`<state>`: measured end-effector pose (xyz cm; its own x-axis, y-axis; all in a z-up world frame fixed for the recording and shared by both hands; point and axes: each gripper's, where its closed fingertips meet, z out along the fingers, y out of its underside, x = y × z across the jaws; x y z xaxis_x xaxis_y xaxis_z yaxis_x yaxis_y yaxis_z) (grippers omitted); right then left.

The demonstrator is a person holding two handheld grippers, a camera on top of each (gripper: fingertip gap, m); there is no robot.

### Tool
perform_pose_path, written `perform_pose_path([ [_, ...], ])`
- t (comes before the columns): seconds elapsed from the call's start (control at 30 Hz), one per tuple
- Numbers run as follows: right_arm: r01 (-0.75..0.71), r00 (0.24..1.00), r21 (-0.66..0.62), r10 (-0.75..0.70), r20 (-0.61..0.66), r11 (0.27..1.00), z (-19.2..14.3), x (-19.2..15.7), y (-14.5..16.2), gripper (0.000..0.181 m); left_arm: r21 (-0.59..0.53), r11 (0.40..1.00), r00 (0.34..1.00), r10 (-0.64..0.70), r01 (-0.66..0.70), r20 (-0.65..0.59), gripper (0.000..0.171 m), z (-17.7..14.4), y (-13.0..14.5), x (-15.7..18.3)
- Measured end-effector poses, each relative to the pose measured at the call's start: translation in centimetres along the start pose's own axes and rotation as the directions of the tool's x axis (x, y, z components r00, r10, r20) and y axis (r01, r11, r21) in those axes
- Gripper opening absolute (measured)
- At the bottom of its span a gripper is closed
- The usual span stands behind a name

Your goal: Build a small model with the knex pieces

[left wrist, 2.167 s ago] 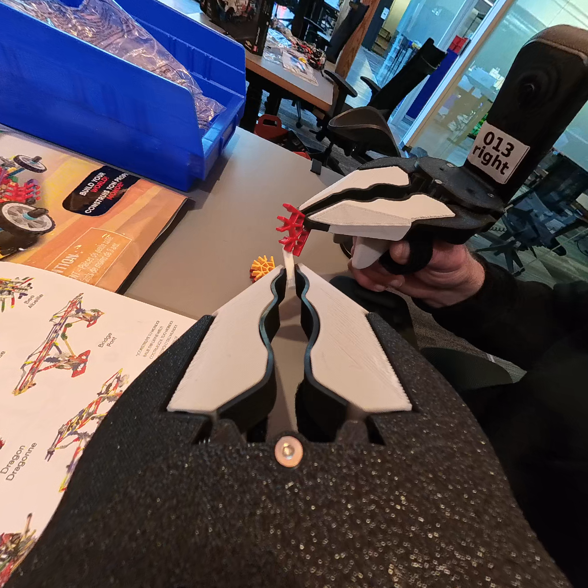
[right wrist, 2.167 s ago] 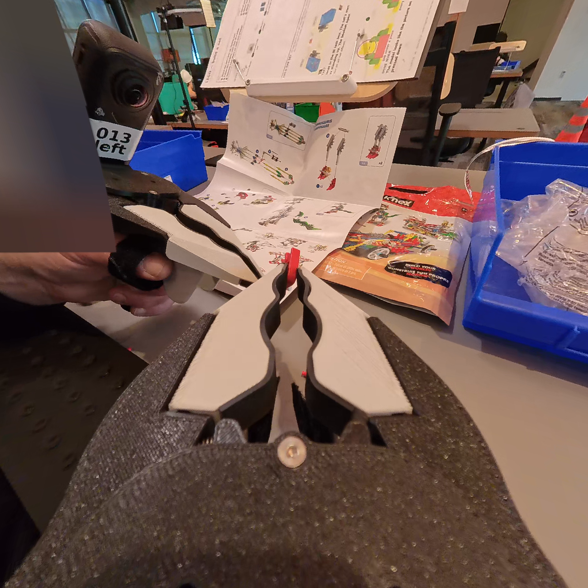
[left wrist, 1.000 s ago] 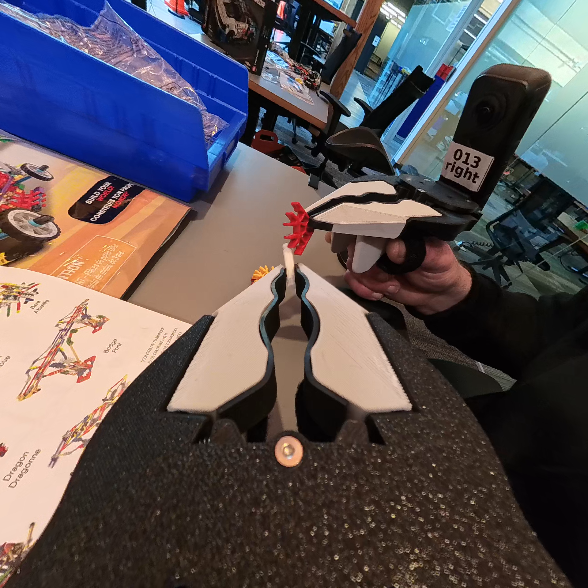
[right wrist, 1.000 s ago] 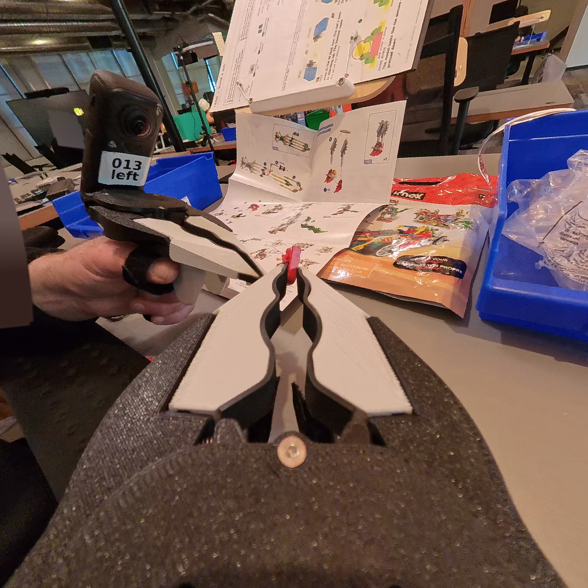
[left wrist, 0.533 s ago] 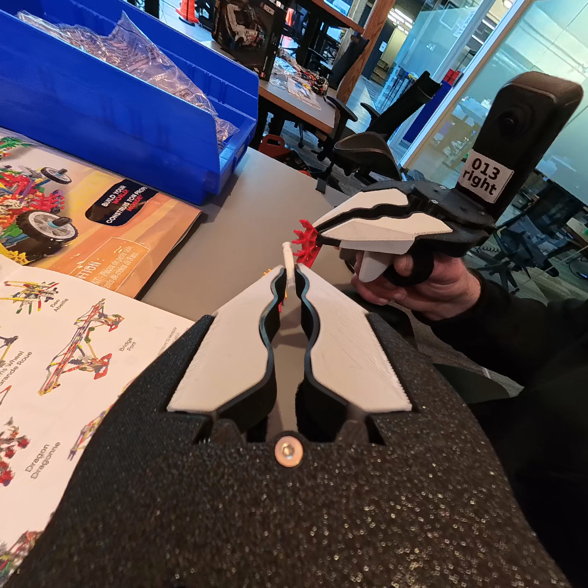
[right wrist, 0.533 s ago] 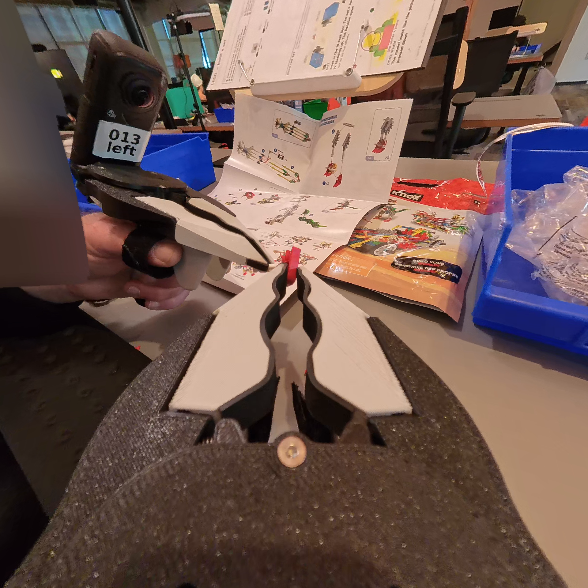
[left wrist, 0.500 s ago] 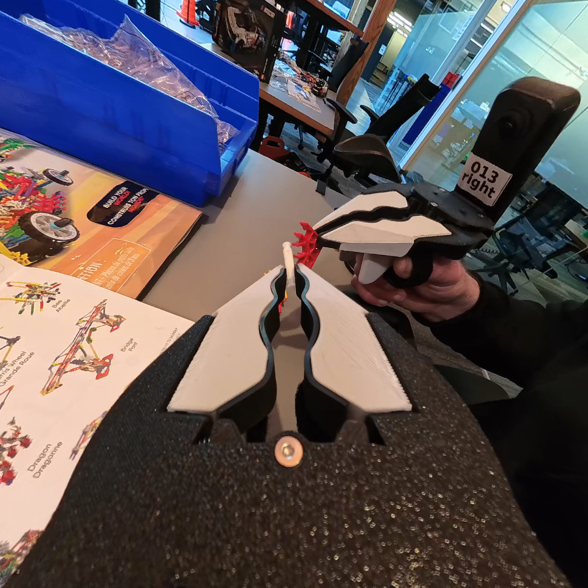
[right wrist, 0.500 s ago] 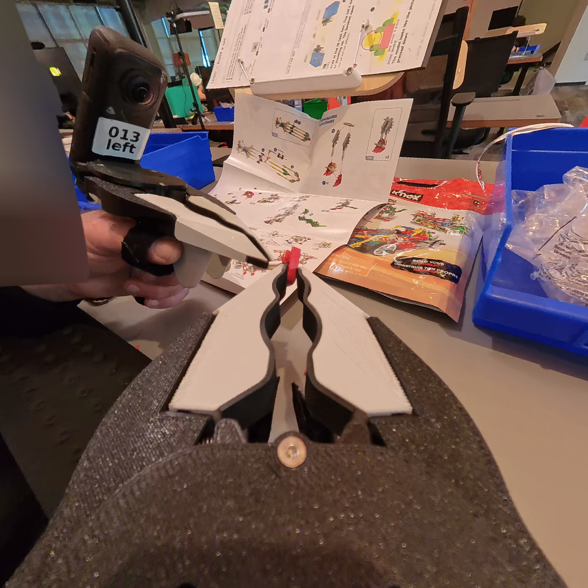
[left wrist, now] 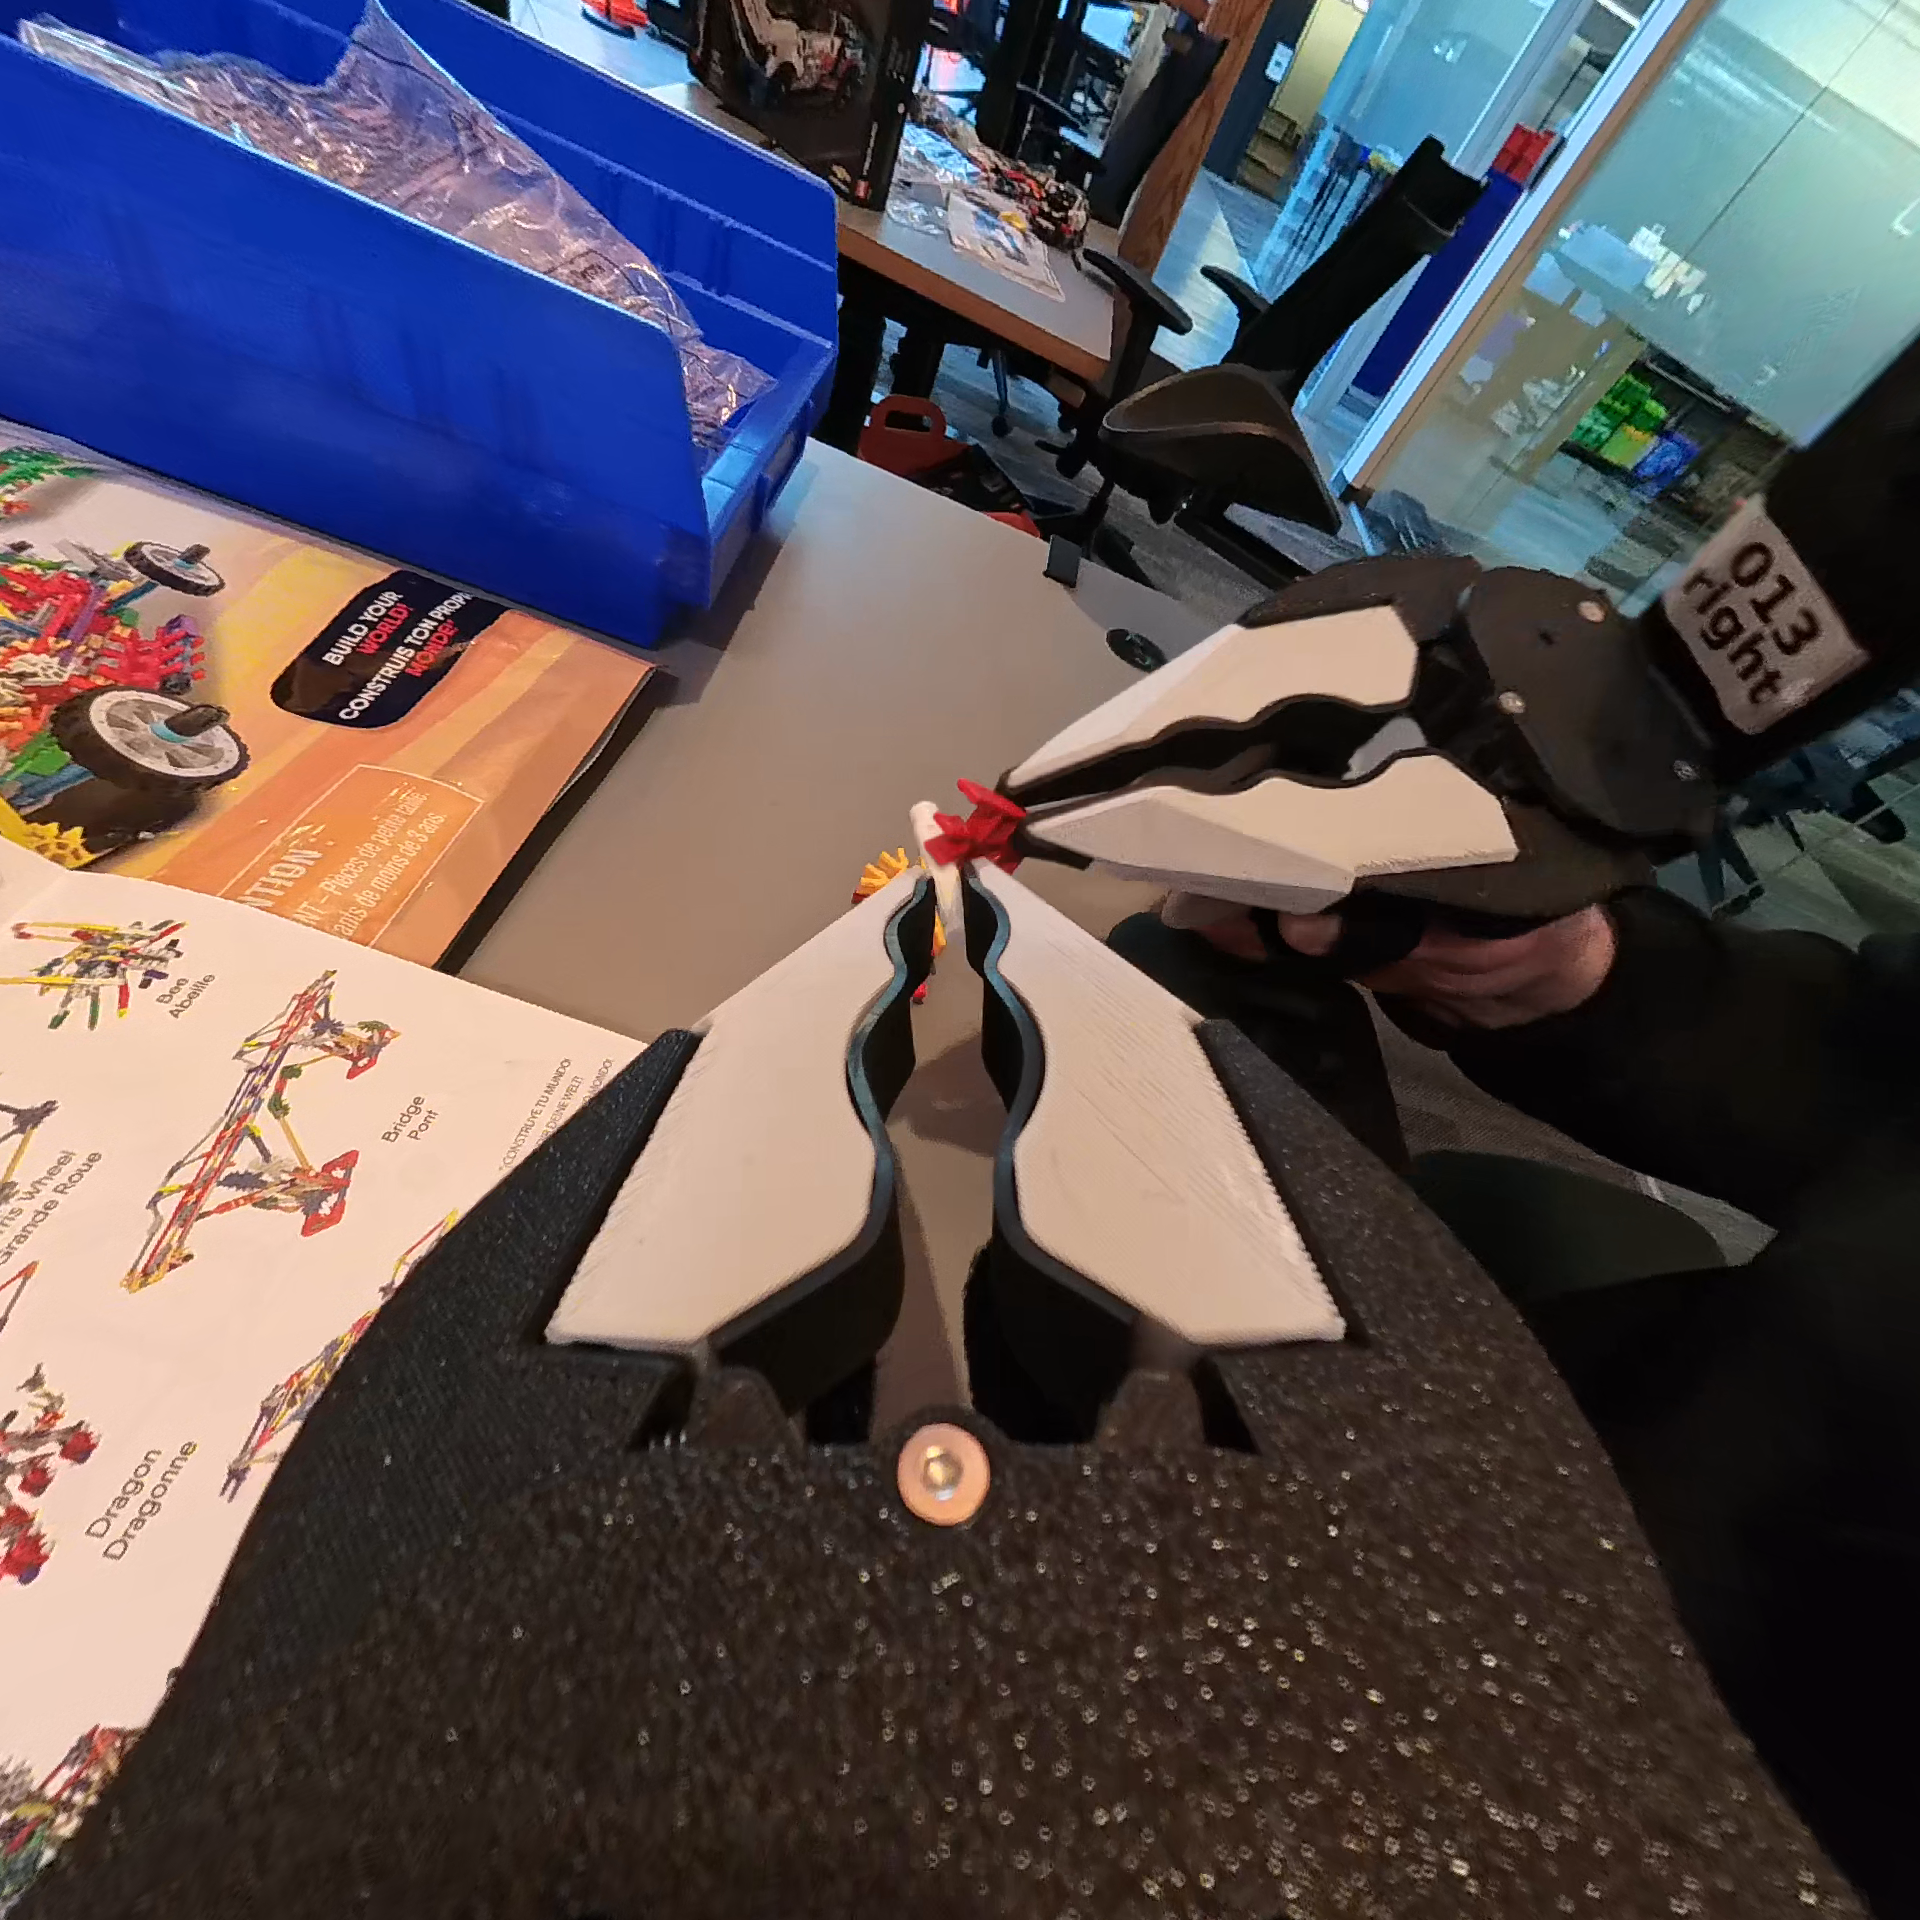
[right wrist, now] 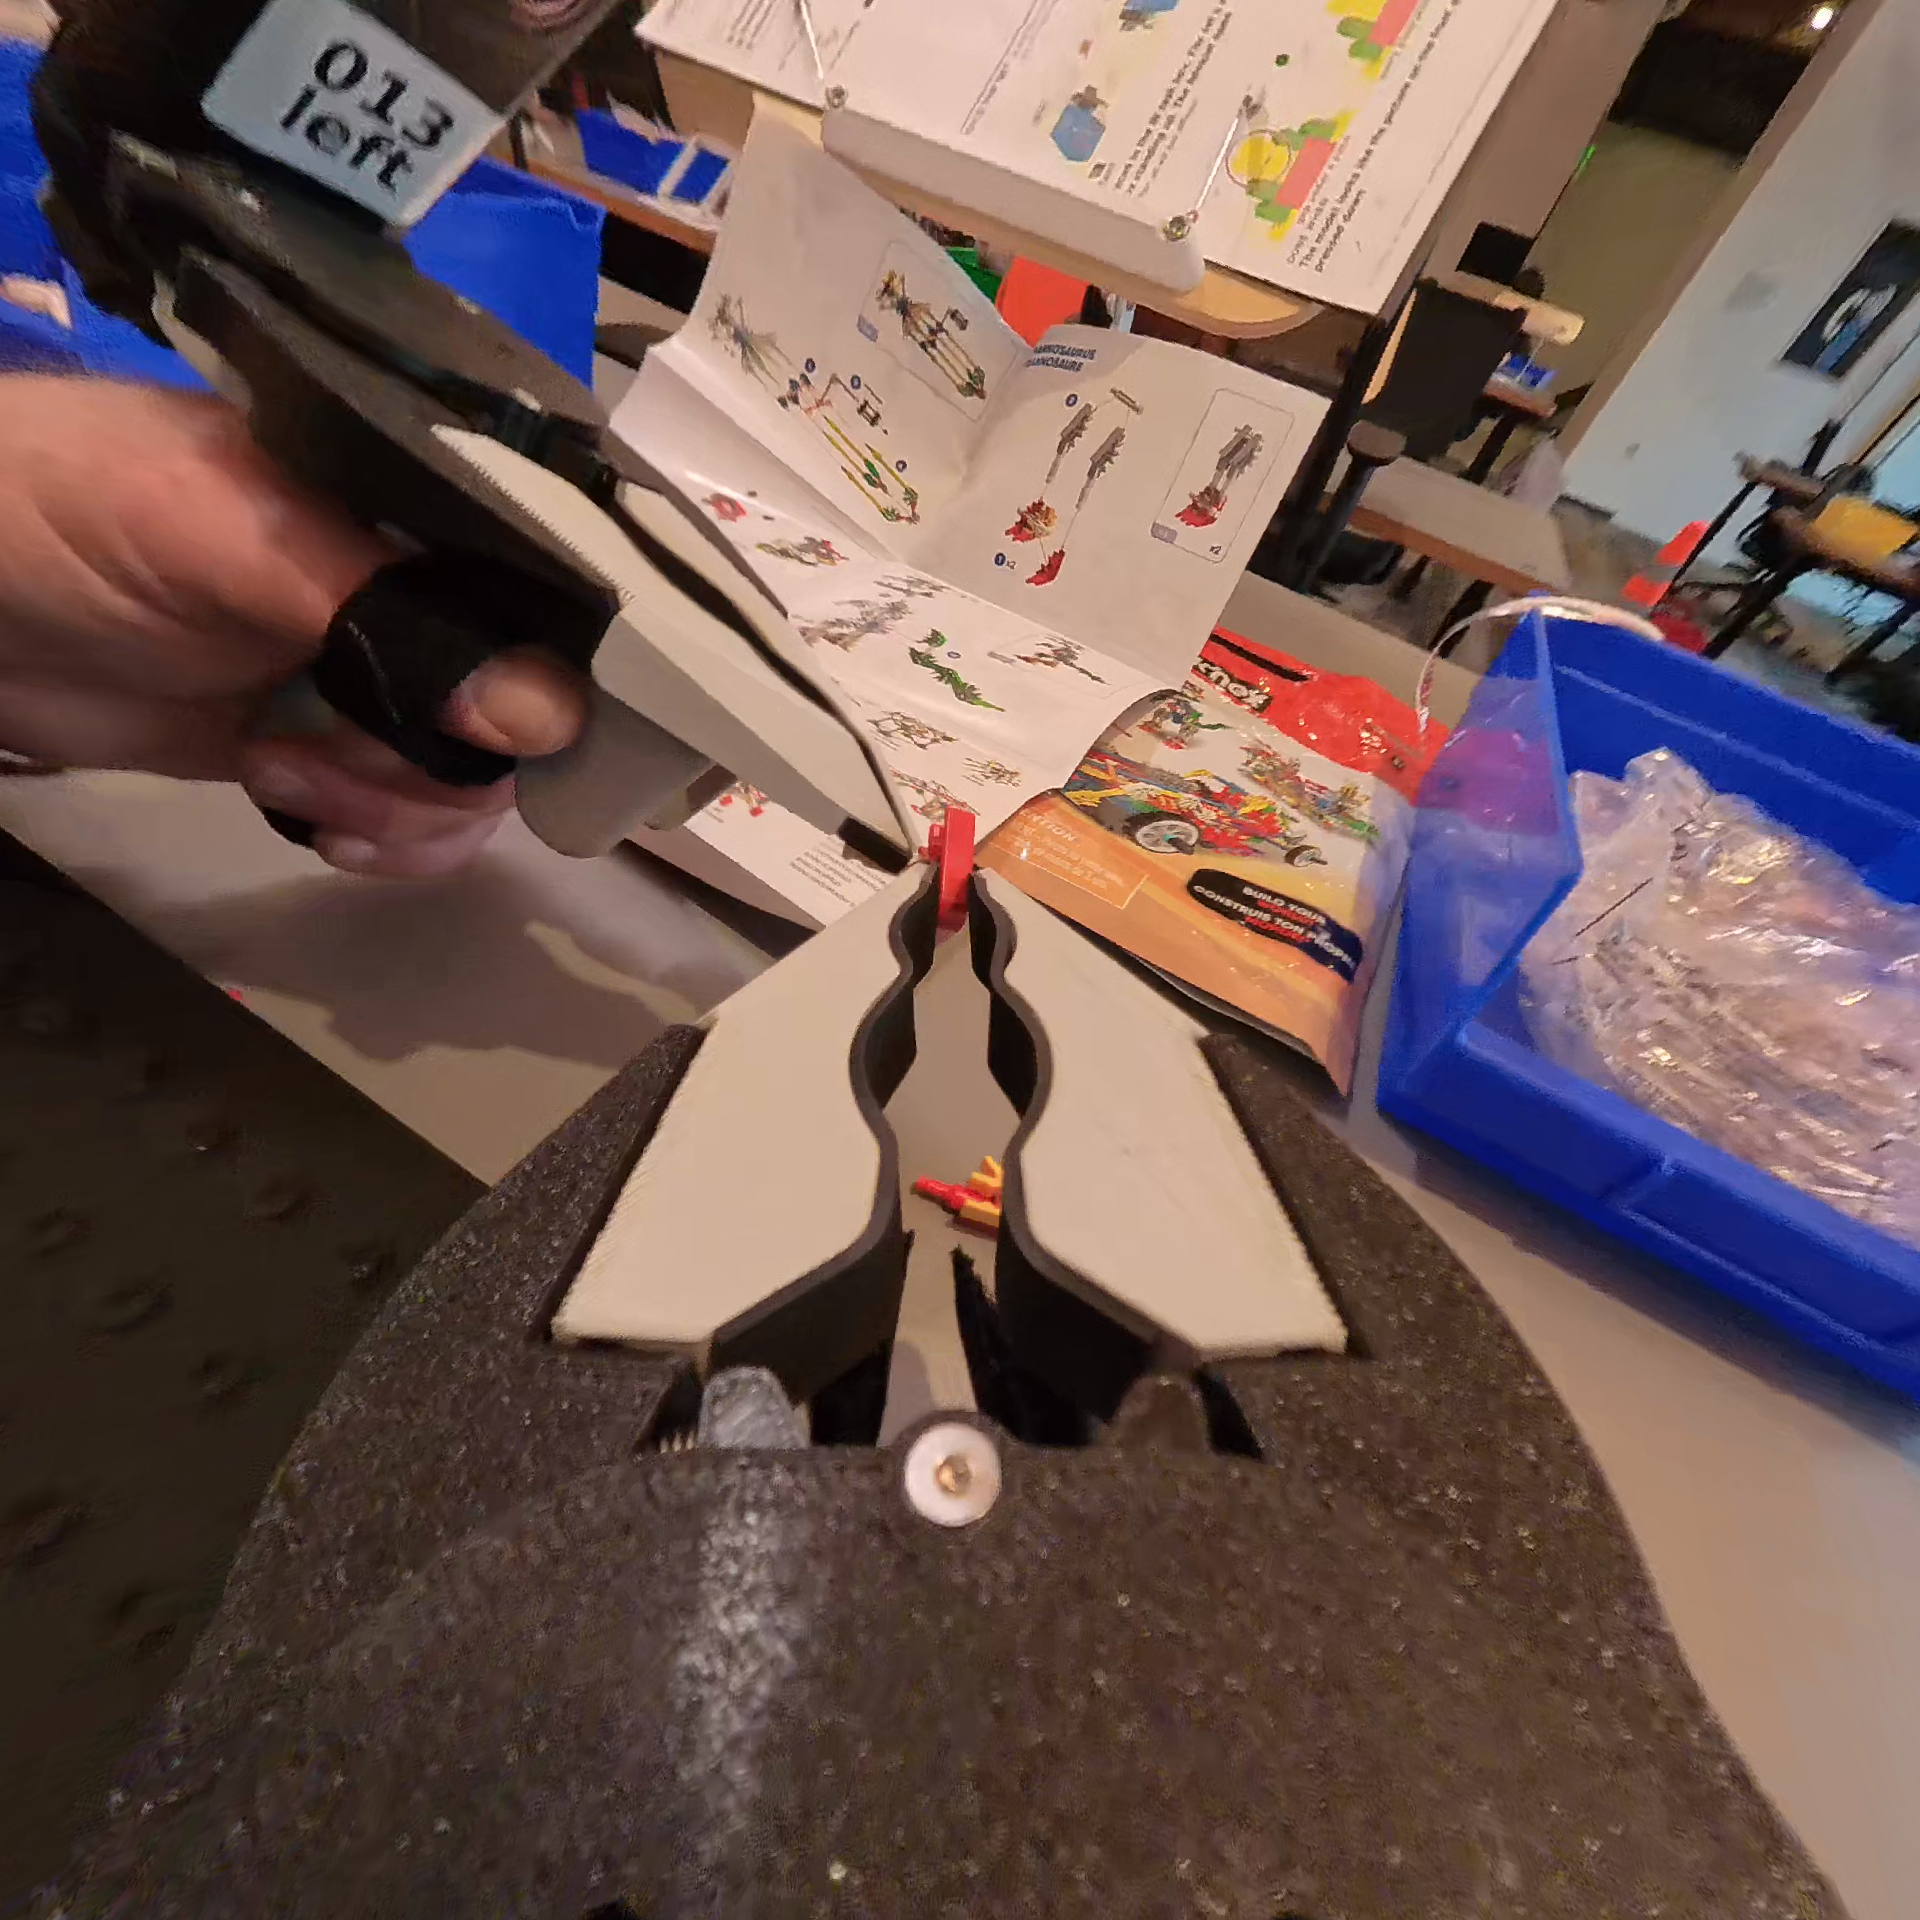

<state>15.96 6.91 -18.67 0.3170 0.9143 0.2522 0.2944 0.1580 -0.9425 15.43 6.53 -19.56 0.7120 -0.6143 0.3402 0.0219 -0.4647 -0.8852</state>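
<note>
Left wrist view: left gripper (left wrist: pixel 943 896) pinched tight on a white rod (left wrist: pixel 932 844); right gripper (left wrist: pixel 1013 818) presses a red connector (left wrist: pixel 975 826) onto the rod tip, above the worktop (left wrist: pixel 831 665).
Right wrist view: right gripper (right wrist: pixel 948 896) clamped on the red connector (right wrist: pixel 952 862); left gripper (right wrist: pixel 878 831) touching it; blue bin (right wrist: pixel 1621 1174) well right.

— How do we hold our two grippers?

— Our left gripper (left wrist: pixel 943 891) points forward, its white fingers (left wrist: pixel 748 1122) pinched nearly together at the tips. Our right gripper (left wrist: pixel 1013 816) comes in from the right, tips close together as well, and meets the left one tip to tip.

— And our hands?

— Our left hand (right wrist: pixel 208 623) wraps its handle, one finger through a black strap. Our right hand (left wrist: pixel 1455 961), in a dark sleeve, grips from underneath.
</note>
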Motion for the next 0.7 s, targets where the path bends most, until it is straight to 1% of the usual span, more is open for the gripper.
perform_pose_path([
  [0.13,0.065,0.997,-0.008,-0.065,-0.034,0.998,0.0,-0.1,0.2,0.004,0.006,1.000,1.000,-0.003,0.003,0.005,0.001,0.1,0.1,0.0],
  [0.27,0.078,0.996,0.003,-0.078,-0.046,0.997,-0.1,-0.2,0.1,0.004,0.019,1.000,1.000,-0.009,0.009,-0.007,0.001,0.2,0.2,0.3],
  [0.37,0.070,0.996,0.011,-0.069,-0.049,0.998,-0.2,0.0,0.1,0.004,0.049,0.999,1.000,-0.003,0.003,-0.004,0.000,0.1,-0.3,0.5],
  [0.43,0.107,0.994,-0.008,-0.108,-0.018,0.994,0.1,-0.8,0.5,0.000,0.093,0.996,0.996,0.002,0.006,-0.090,0.000,-0.1,-1.3,2.4],
  [0.47,0.133,0.991,-0.003,-0.133,-0.028,0.991,0.2,-1.0,0.2,0.000,0.081,0.996,0.995,0.044,-0.037,-0.090,0.000,0.2,-1.4,3.2],
  [0.5,0.126,0.991,0.003,-0.126,-0.034,0.992,0.1,-1.0,0.1,0.000,0.082,0.987,0.989,0.143,-0.141,-0.025,0.000,0.5,-1.5,3.2],
  [0.53,0.105,0.994,0.000,-0.105,-0.016,0.994,0.2,-1.0,0.2,0.000,0.068,0.984,0.986,0.164,-0.164,-0.003,0.000,0.6,-1.4,3.1],
  [0.6,0.101,0.995,-0.023,-0.101,0.013,0.995,0.3,-1.3,0.5,0.000,0.058,0.994,0.995,0.096,-0.095,-0.013,0.000,0.5,-1.1,2.3],
  [0.63,0.110,0.994,-0.030,-0.110,0.021,0.993,0.4,-1.5,0.6,0.000,0.062,0.995,0.996,0.084,-0.084,0.004,0.000,0.2,-1.0,1.5],
  [0.7,0.098,0.995,-0.044,-0.096,0.033,0.994,0.6,-1.4,0.8,0.000,0.036,0.997,0.997,0.075,-0.074,-0.006,0.000,-0.4,-0.4,0.8],
])
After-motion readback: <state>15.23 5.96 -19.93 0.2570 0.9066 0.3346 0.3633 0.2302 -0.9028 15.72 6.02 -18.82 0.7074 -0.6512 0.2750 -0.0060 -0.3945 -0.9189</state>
